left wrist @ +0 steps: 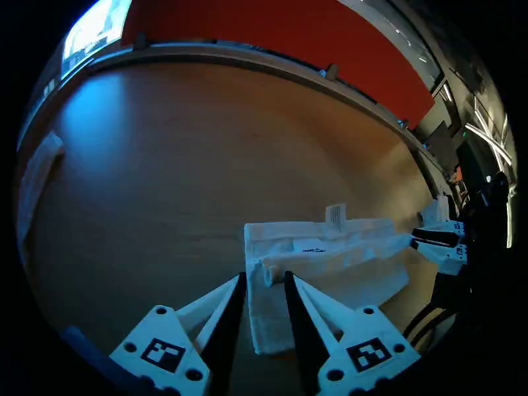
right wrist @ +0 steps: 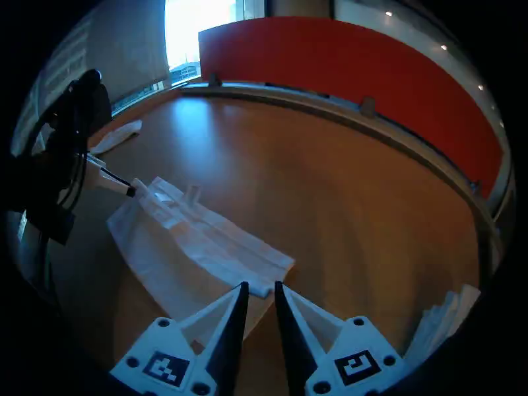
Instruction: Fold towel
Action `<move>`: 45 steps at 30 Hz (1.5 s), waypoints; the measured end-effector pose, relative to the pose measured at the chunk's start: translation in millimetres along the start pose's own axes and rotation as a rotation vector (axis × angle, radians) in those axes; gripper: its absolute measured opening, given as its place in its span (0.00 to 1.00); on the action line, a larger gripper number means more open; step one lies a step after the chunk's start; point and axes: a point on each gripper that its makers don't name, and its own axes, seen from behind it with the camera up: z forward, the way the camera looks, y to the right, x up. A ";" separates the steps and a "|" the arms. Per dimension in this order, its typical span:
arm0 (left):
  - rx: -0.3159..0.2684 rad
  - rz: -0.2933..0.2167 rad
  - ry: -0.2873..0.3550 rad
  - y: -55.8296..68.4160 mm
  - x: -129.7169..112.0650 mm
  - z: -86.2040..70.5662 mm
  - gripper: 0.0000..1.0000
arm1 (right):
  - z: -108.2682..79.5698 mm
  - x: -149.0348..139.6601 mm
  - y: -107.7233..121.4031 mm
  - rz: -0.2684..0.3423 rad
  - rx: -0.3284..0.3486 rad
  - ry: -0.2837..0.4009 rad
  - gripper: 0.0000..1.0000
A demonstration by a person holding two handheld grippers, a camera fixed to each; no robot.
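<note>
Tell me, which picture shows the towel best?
The right gripper view. There the towel lies spread out and you can see nearly all of it, from end to end. The left gripper view shows it from one end, and the fingers of the left gripper reach over it and hide part of it.

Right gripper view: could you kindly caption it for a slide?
Right gripper pinching white towel corner on wooden table.
</note>
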 end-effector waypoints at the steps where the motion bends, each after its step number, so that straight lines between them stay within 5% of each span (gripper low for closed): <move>1: 0.006 0.002 0.001 -1.2 0.1 0.4 0.50 | 0.8 -0.4 0.9 0.000 -0.004 -0.001 0.36; 4: 0.021 0.008 0.003 -4.8 1.1 1.4 0.63 | 3.2 -1.5 3.8 -0.003 -0.015 -0.006 0.39; 8: 0.038 0.009 0.011 -8.8 4.6 2.1 0.76 | 5.2 -1.2 9.1 -0.011 -0.032 -0.008 0.60; 13: 0.064 0.010 0.029 -15.4 11.8 2.2 0.93 | 6.4 1.9 17.5 -0.024 -0.056 -0.005 0.68; 26: 0.114 0.006 0.083 -25.4 32.0 -3.0 0.93 | 6.3 13.9 26.2 -0.026 -0.077 0.016 0.76; 30: 0.120 0.007 0.094 -27.3 35.9 -6.1 0.94 | 3.5 16.3 27.3 -0.029 -0.083 0.024 0.89; 45: 0.112 0.015 0.096 -26.1 30.8 -14.6 0.94 | -6.2 17.4 21.0 -0.041 -0.084 0.038 0.90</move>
